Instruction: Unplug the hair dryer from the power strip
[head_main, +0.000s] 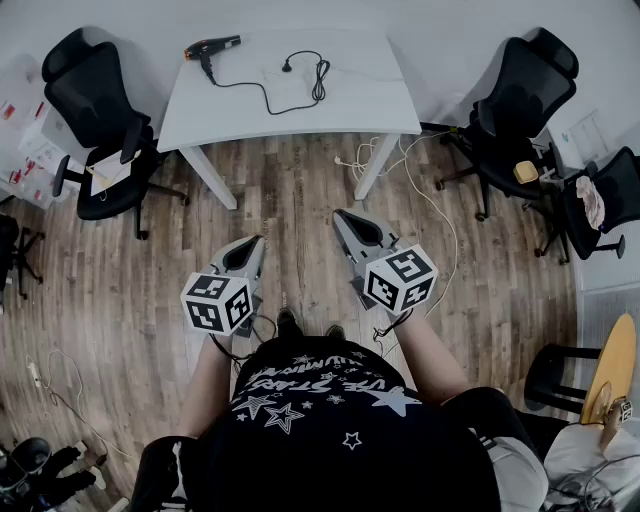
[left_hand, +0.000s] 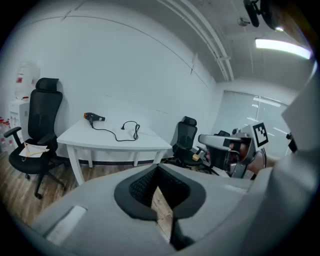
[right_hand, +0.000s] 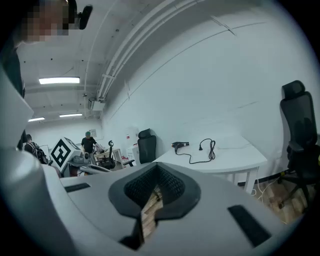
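A black hair dryer (head_main: 212, 46) lies at the far left corner of a white table (head_main: 380, 112). Its black cord (head_main: 268, 101) snakes across the top into a coil, and the plug (head_main: 287, 67) lies loose on the tabletop. I cannot make out a power strip for certain. The dryer (left_hand: 93, 117) also shows far off in the left gripper view, and the dryer (right_hand: 180, 145) in the right gripper view. My left gripper (head_main: 258, 241) and right gripper (head_main: 338, 213) hover over the wooden floor, well short of the table. Both are shut with nothing between their jaws.
Black office chairs stand left (head_main: 98, 100) and right (head_main: 515, 95) of the table, with another chair (head_main: 600, 200) at the far right. White cables (head_main: 400, 165) trail on the floor by the table's right leg. A person (right_hand: 89, 141) stands far back in the room.
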